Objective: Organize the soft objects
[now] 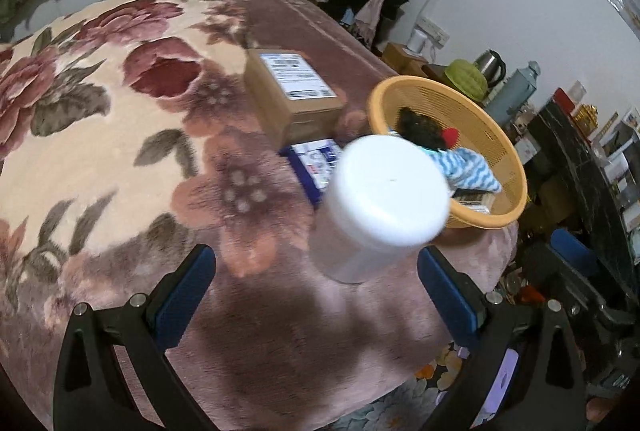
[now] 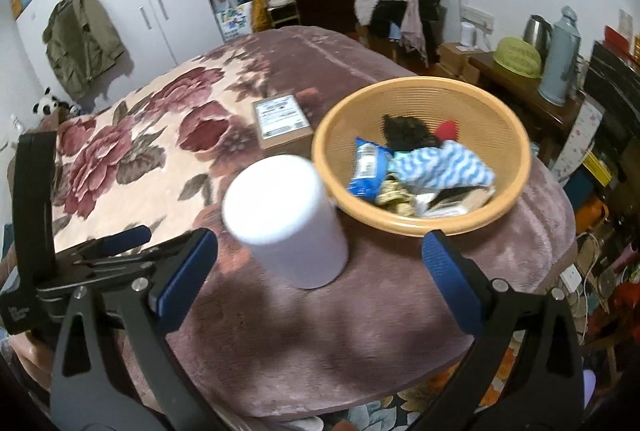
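- My left gripper (image 1: pixel 316 295) has its blue-padded jaws spread wide with nothing between them; it hangs over the near edge of the bed, and the white jar (image 1: pixel 380 207) stands on the floral blanket (image 1: pixel 100 135) just ahead of the gap.
- My right gripper (image 2: pixel 320 271) is likewise spread and empty, with the same white jar (image 2: pixel 286 223) standing slightly left of its centre line and the left gripper (image 2: pixel 116 243) showing at the frame's left edge.
- The orange basket (image 2: pixel 516 135) sits on the blanket just right of the jar. It already holds a blue-and-white striped cloth (image 2: pixel 444 165), a dark fuzzy item (image 2: pixel 404 133), a small red piece (image 2: pixel 447 130), a blue packet (image 2: pixel 368 167) and some other small packets I cannot identify.
- So I judge the sorting well along: the soft things I can see are in the basket.
- Left outside it are the jar, a cardboard box (image 1: pixel 294 93) with a shipping label farther back, and a flat blue-and-white box (image 1: pixel 314 161) lying between box and jar, partly hidden behind the jar.
- All of these look rigid, so I cannot say whether they belong in the basket.
- I see no loose soft item left on the visible blanket.
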The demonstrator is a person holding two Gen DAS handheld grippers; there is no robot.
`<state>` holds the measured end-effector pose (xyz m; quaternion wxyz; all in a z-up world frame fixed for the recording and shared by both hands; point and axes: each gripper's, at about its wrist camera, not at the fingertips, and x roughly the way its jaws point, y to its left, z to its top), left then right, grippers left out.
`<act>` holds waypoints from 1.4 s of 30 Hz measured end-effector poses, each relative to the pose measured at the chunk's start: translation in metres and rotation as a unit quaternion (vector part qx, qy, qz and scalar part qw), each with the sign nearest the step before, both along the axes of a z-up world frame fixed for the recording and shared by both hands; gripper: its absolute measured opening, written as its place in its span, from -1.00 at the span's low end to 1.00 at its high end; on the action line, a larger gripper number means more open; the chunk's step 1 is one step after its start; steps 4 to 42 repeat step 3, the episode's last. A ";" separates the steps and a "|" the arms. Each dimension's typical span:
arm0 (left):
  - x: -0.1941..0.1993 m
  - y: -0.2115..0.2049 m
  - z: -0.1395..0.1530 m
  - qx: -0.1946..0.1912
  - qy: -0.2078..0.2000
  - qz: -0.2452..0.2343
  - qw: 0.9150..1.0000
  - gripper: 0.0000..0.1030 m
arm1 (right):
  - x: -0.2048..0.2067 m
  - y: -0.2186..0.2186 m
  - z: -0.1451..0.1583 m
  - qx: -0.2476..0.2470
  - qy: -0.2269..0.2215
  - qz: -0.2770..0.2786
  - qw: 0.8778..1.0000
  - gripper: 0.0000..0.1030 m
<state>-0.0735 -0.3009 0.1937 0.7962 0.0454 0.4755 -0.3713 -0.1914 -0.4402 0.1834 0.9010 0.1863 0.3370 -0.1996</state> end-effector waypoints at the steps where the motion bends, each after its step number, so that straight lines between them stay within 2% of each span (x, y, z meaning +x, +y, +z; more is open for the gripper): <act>1: 0.004 0.009 -0.001 0.000 -0.001 0.007 1.000 0.96 | 0.003 0.006 -0.001 -0.001 0.000 0.006 1.000 1.00; 3: 0.009 0.023 -0.003 -0.001 -0.002 0.018 1.000 0.96 | 0.012 0.021 -0.004 -0.002 0.001 0.020 1.000 1.00; 42: 0.009 0.023 -0.003 -0.001 -0.002 0.018 1.000 0.96 | 0.012 0.021 -0.004 -0.002 0.001 0.020 1.000 1.00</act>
